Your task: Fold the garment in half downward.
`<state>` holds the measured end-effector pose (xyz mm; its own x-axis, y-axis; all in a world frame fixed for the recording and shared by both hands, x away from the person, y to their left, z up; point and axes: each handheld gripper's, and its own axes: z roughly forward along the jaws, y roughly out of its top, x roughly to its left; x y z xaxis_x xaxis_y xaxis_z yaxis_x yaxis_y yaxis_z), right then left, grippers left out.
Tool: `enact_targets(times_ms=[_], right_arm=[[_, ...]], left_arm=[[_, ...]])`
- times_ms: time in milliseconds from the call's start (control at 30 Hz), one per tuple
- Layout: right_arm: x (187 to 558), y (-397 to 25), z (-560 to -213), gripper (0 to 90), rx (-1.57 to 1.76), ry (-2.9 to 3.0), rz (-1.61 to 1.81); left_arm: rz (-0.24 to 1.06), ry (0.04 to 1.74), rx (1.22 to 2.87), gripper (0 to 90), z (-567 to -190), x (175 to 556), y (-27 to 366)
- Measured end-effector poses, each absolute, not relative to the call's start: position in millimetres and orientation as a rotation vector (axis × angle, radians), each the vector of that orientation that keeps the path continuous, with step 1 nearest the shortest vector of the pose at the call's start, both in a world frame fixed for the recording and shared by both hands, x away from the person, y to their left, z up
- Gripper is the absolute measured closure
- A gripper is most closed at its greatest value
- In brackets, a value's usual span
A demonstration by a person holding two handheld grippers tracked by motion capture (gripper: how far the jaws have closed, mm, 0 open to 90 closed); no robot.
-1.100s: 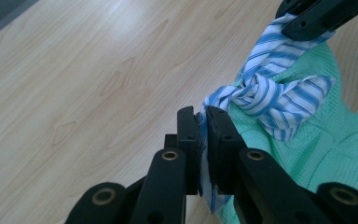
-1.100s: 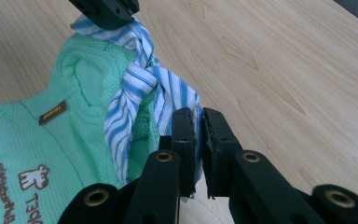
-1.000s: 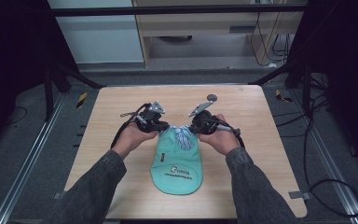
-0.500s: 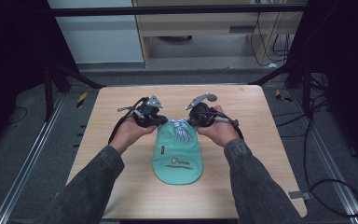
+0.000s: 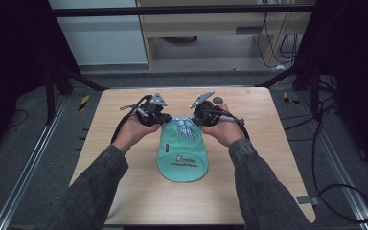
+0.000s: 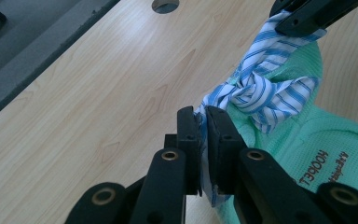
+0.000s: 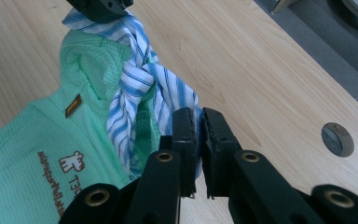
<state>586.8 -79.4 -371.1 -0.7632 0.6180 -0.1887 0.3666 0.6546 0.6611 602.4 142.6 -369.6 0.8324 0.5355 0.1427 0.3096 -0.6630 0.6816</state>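
A mint-green knitted garment [image 5: 182, 160] with a printed logo lies in the middle of the table. At its far end is a blue-and-white striped tie [image 5: 184, 127], knotted [image 6: 249, 91]. My left gripper [image 6: 201, 114] is shut on one end of the striped tie, left of the knot. My right gripper [image 7: 199, 114] is shut on the other end [image 7: 135, 79], right of the knot. In the high view the left gripper [image 5: 165, 120] and right gripper [image 5: 196, 120] face each other closely across the tie. The green garment [image 7: 37, 140] spreads out beneath the tie.
The wooden table [image 5: 124, 187] has a round cable hole [image 5: 217, 100] just beyond my right hand, also seen as a hole [image 7: 338, 139] in the right gripper view. Dark floor, metal rails and cables surround the table.
Both hands have shifted a little toward the far side of the table, and the green garment has slid that way with them. Both grippers stay clamped on the tie.
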Motion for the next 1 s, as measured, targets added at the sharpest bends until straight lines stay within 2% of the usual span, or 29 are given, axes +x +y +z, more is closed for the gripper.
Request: enact_targets(times_ms=[700,1000], right_arm=[[605.6,-86.1,-364.0,84.3,0.812,2.423,0.861],[602.2,-86.7,-368.0,84.3,0.787,2.427,0.847]], left_arm=[[0.481,0.619,2.334,84.1,-360.9,622.8,130.5],[0.512,0.589,2.350,84.1,-364.8,614.3,125.5]])
